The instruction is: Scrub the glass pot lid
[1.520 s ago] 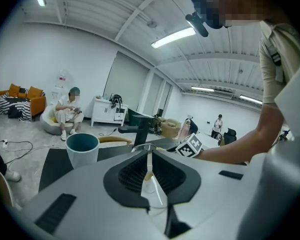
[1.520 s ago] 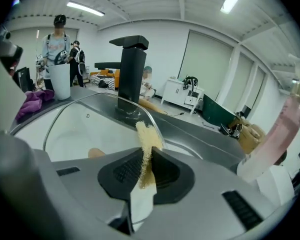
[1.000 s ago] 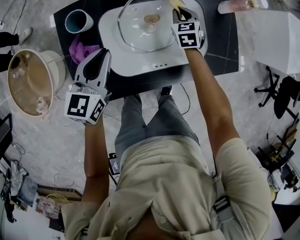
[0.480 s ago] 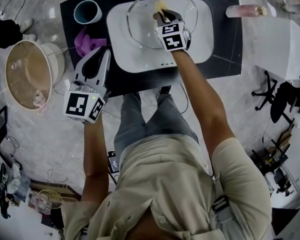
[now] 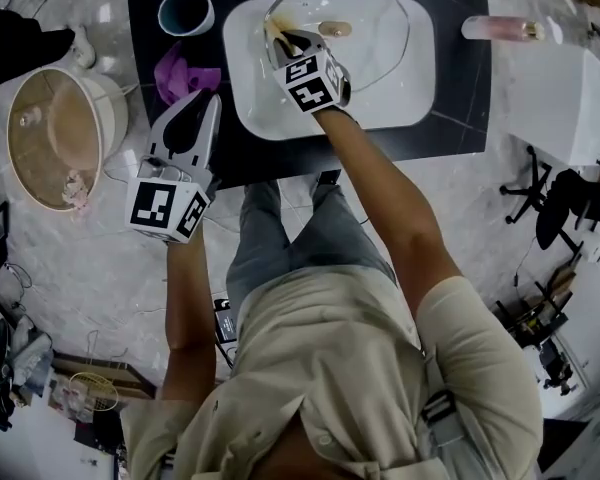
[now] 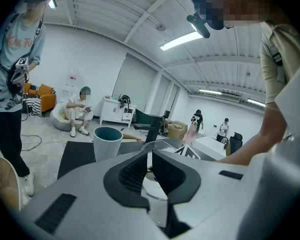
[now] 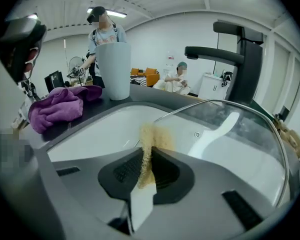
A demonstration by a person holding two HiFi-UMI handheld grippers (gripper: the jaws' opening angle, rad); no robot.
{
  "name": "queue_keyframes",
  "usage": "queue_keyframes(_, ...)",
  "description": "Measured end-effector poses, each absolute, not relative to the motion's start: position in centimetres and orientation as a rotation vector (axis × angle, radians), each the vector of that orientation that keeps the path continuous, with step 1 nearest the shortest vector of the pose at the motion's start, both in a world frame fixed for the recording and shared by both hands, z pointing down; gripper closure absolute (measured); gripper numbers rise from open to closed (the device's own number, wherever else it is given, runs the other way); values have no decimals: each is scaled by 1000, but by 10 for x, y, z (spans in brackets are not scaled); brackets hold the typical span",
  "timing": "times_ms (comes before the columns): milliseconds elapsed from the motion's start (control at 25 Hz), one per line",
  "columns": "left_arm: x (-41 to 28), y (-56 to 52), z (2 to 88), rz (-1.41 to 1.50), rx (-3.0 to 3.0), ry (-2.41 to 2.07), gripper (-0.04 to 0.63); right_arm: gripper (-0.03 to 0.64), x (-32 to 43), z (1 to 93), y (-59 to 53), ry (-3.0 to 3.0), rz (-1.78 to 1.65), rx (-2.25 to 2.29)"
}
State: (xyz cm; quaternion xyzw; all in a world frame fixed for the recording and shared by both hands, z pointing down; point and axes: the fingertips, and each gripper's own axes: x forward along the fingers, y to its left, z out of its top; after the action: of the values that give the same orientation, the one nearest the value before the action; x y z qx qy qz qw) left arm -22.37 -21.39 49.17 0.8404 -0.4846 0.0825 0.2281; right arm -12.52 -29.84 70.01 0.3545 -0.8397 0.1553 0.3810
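The glass pot lid [image 5: 372, 40] with a metal rim lies in the white sink [image 5: 405, 108]; its knob [image 5: 332, 29] faces up. My right gripper [image 5: 280, 40] is over the lid's left edge, shut on a yellow-brown sponge [image 7: 149, 146]. In the right gripper view the sponge sticks out between the jaws and touches the lid's rim [image 7: 190, 109]. My left gripper [image 5: 202, 103] hovers off the dark counter's front left corner, shut on nothing. In the left gripper view, the left gripper [image 6: 150, 156] points toward the sink.
A pale blue cup [image 5: 185, 10] and a purple cloth [image 5: 180, 70] sit on the counter left of the sink. A black faucet [image 7: 245, 59] rises behind the basin. A pink bottle [image 5: 500, 28] lies at the right. A round bin [image 5: 55, 138] stands on the floor.
My right gripper has swept left across the lid with the sponge, from the right edge to the left edge. The left gripper has hardly moved.
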Motion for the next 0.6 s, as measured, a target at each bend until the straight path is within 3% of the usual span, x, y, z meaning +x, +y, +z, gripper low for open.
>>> queue_keyframes(600, -193, -219, 493, 253, 2344, -1283, 569, 572, -104, 696, -301, -2156, 415, 944)
